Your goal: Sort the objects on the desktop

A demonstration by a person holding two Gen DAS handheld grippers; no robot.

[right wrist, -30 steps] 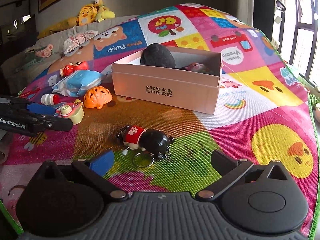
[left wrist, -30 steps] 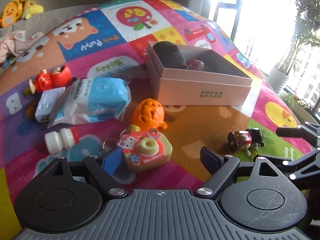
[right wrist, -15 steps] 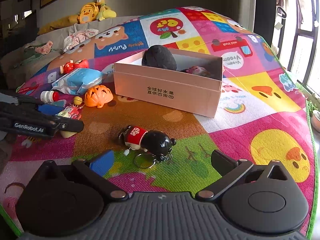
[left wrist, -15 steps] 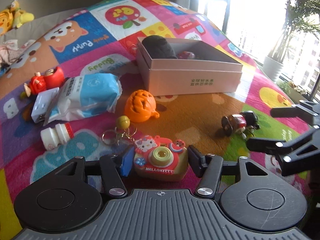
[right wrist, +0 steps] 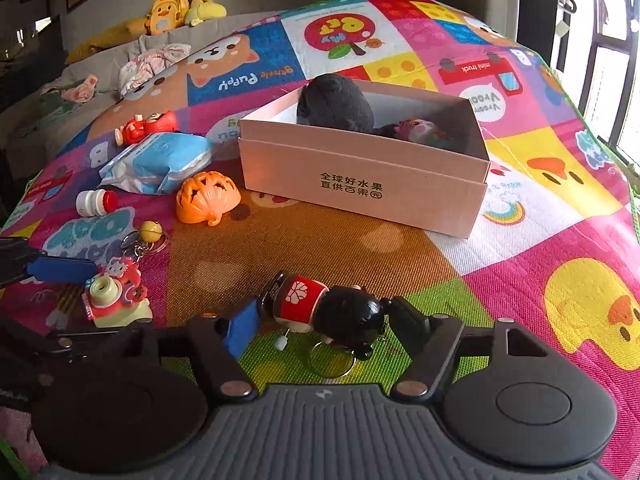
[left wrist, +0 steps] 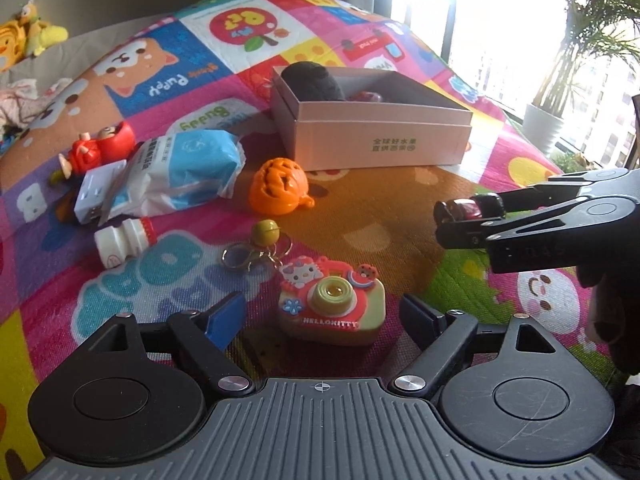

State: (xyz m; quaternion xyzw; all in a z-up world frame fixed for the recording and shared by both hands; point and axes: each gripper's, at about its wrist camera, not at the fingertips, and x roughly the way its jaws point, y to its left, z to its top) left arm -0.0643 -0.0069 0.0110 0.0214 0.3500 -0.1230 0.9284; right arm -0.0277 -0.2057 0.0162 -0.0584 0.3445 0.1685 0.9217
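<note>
Sideways, head rightward, the doll keychain (right wrist: 328, 312) lies clenched in the closing right claw (right wrist: 320, 322); left claw (left wrist: 324, 316) released.

Patchwork play mat (right wrist: 500, 264) underneath — yellow plush toys (right wrist: 176, 6) far back, potted plant (left wrist: 560, 92) by window.

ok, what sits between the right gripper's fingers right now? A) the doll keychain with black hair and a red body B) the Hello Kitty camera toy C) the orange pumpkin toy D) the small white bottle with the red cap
A: in the right wrist view the doll keychain lies on the mat between the right gripper fingers, whose jaws have just been closing in on it; whether the pads press on it yet cannot be told.
</note>
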